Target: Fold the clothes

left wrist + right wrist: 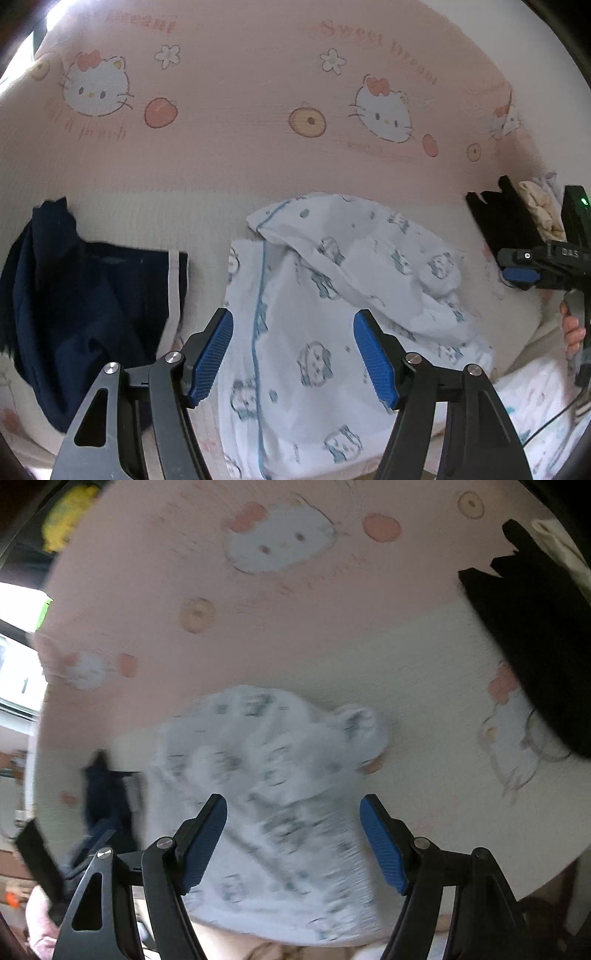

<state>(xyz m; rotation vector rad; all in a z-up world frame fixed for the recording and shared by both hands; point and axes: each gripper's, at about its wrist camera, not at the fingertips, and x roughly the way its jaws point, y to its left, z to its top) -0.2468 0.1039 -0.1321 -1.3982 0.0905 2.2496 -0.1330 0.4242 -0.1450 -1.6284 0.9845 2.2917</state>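
Pink cartoon-cat bedsheet (229,147) carries everything: the rumpled white printed garment (332,314) lies mid-bed, near me. My left tool (293,354) and right tool (293,840) both hover spread, empty. I'd pinch two near corners first; the right view's blurred, so probably the hem.

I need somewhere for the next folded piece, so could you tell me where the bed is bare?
Bare sheet lies beyond the white printed pajama, and between it and the navy shorts. The black garment crowds the right.
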